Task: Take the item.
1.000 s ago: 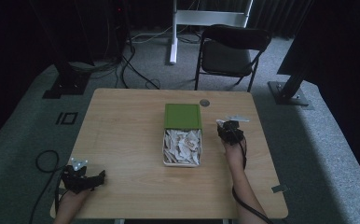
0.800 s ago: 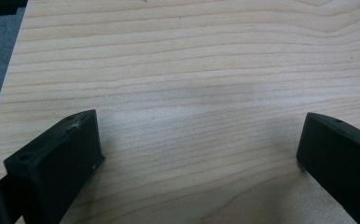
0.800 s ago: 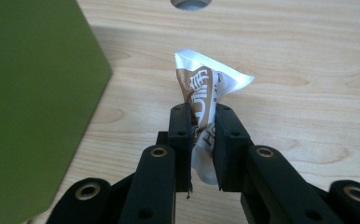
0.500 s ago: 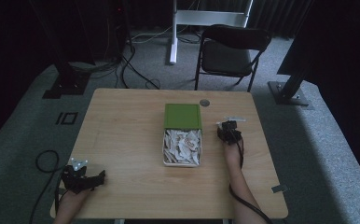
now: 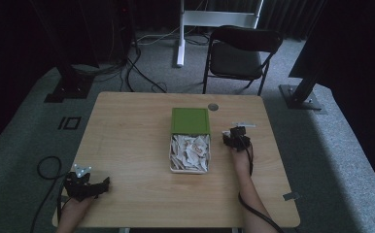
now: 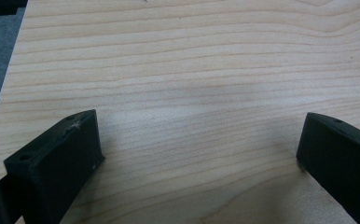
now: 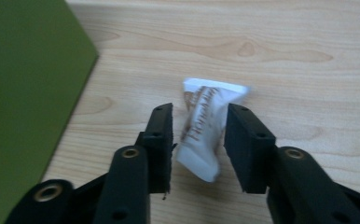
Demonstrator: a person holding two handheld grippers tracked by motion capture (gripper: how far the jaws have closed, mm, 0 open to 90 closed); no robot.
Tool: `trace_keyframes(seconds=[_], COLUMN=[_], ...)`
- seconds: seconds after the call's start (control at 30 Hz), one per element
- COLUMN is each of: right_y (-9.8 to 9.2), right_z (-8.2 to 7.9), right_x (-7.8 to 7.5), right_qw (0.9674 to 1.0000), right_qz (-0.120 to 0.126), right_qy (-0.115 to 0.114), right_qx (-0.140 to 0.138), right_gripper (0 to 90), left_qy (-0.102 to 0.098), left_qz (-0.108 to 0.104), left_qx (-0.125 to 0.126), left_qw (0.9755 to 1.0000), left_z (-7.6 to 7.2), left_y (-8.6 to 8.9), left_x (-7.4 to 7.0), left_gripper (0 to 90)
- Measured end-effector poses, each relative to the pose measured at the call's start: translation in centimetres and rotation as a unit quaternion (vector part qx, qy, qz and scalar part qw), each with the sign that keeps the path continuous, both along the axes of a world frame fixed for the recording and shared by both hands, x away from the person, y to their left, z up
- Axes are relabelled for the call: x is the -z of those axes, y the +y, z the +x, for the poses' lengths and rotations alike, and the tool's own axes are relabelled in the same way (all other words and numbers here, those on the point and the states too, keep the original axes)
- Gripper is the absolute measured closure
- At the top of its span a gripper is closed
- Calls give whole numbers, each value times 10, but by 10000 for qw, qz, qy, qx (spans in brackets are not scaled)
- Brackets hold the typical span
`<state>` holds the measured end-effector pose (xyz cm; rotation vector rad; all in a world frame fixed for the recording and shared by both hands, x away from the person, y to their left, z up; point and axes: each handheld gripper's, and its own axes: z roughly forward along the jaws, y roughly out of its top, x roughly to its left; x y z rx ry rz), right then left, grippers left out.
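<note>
I am looking down on a light wooden table (image 5: 127,145) standing on grey carpet (image 5: 341,160) in a dark room, with a black folding chair (image 5: 239,53) and a white stand (image 5: 185,19) beyond its far edge and cables (image 5: 142,73) trailing over the floor. My right gripper (image 7: 196,135) is sitting near the right side of the table, and its jaws have just been opening: they are now standing apart around a small white sachet (image 7: 206,126) with brown lettering, which is lying on the wood between them with a gap showing at each side, so I am reading the sachet as released rather than pinched. Just to the left of this gripper a green lid (image 7: 24,93) is lying, and in the high view an open white box of sachets (image 5: 190,153) is lying nearer me against that lid (image 5: 190,120). Ahead of the right gripper and to its right, bare wood is running out to the table edge. My left gripper (image 6: 197,149) is resting near the near left corner, well apart from the box, its jaws spread wide with nothing but bare wood between them; carpet is showing past the table edge at its left.
</note>
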<state>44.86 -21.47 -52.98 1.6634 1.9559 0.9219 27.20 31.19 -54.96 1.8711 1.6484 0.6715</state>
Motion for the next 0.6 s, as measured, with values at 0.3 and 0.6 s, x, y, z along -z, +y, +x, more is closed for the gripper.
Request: trace_keyframes(seconds=[0.3,0.6], right_y=[-3,-13], right_z=[-10,-22], right_x=[-15,-12], right_qw=[9997,9991], right_qz=[129,388], right_qy=[-163,86], right_qx=[107,126], right_gripper=[359,165], left_qy=[-1,0], left_qz=[-1,-1], left_qx=[0,-1], left_qw=[10000,10000], left_z=[0,0], left_y=[0,0], left_x=[0,0], left_gripper=[7,7])
